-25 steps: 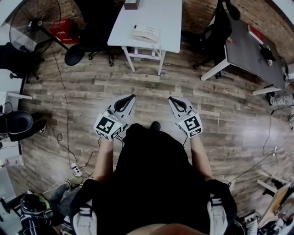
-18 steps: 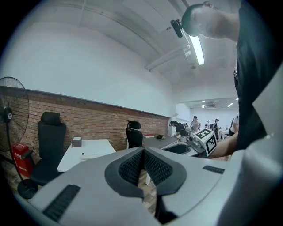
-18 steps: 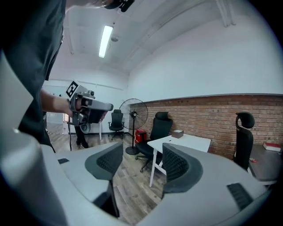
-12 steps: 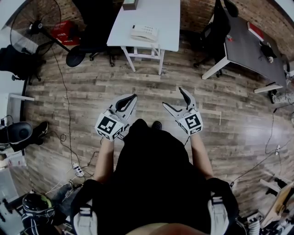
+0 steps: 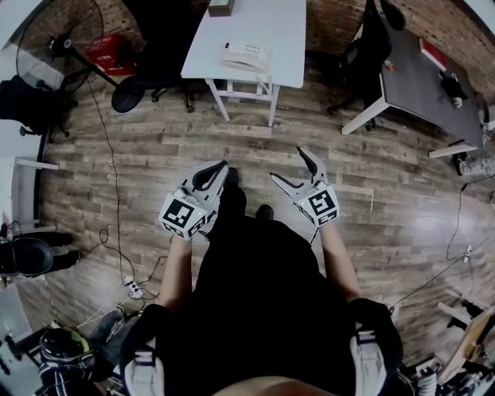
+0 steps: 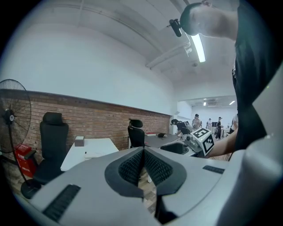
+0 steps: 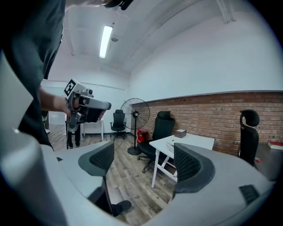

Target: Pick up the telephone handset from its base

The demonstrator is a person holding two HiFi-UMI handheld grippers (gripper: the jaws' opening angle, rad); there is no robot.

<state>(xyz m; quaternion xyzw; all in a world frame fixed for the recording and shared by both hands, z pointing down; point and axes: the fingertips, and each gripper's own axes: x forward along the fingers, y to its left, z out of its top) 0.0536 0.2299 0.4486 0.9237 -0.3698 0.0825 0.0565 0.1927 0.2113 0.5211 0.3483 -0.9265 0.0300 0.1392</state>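
Note:
The white telephone (image 5: 246, 56), handset on its base, sits on a white table (image 5: 267, 23) far ahead of me across the wood floor. Both grippers hang at waist height, well short of it. My left gripper (image 5: 223, 165) is shut with nothing in it, its pads meeting in the left gripper view (image 6: 142, 152). My right gripper (image 5: 287, 164) stands wide open; its jaws have just been opening and only floor shows between them (image 7: 143, 159). The phone is small in the left gripper view (image 6: 91, 154) and the right gripper view (image 7: 170, 146).
A small brown box (image 5: 222, 6) rests at the table's far end. A black office chair (image 5: 155, 54) and a standing fan (image 5: 58, 35) are left of the table, a grey desk (image 5: 421, 85) right. Cables and a power strip (image 5: 128, 288) lie on the floor at left.
The right gripper went from shut to wide open. The left gripper stayed shut and in place. A foot has stepped forward between the grippers.

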